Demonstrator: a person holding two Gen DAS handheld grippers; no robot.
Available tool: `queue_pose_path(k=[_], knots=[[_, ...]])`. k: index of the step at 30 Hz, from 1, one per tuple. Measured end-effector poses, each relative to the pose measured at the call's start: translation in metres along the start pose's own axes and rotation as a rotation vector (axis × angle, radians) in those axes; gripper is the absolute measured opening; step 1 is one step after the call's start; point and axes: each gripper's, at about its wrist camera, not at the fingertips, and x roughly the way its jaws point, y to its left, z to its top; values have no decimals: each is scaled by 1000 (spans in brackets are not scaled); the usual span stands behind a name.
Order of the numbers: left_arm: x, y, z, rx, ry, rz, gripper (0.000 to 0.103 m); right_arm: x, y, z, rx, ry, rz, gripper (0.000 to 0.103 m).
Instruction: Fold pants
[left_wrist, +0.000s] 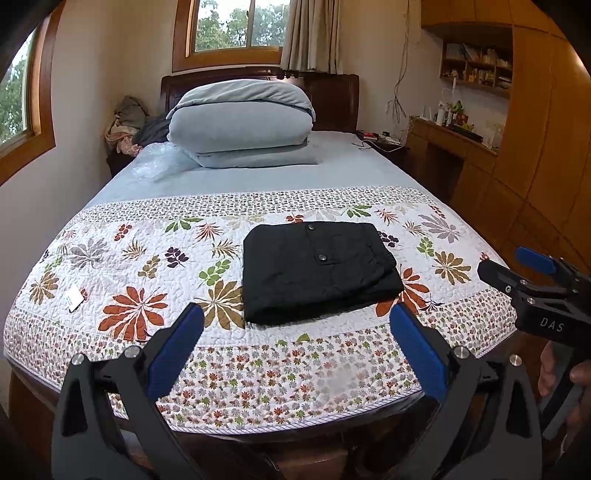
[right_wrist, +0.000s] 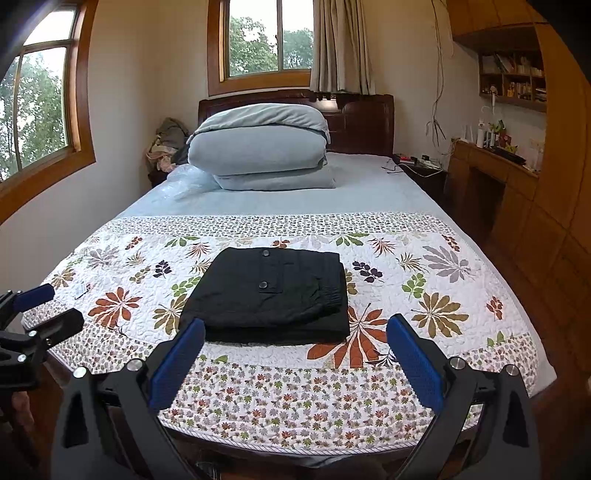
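The pants (left_wrist: 317, 271) lie folded on the bed (left_wrist: 258, 376) ahead of my spread, empty left gripper (left_wrist: 295, 332) and right gripper (right_wrist: 295, 347); nothing seems left.

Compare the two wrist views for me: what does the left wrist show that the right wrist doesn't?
Left wrist only: the right gripper seen from the side, with the holding hand below it. Right wrist only: the left gripper at the left edge. Both share the folded black pants lying free on the floral quilt, with each camera's own fingers spread open.
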Motion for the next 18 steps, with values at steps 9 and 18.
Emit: queue_pose_path(k=[9, 18], knots=[[-1, -1, 0, 6, -4, -4, 100, -1, 2, 0, -13, -8, -8, 100], [-1, -1, 0, 4, -5, 2, 100, 0, 2, -1, -14, -7, -11, 100]])
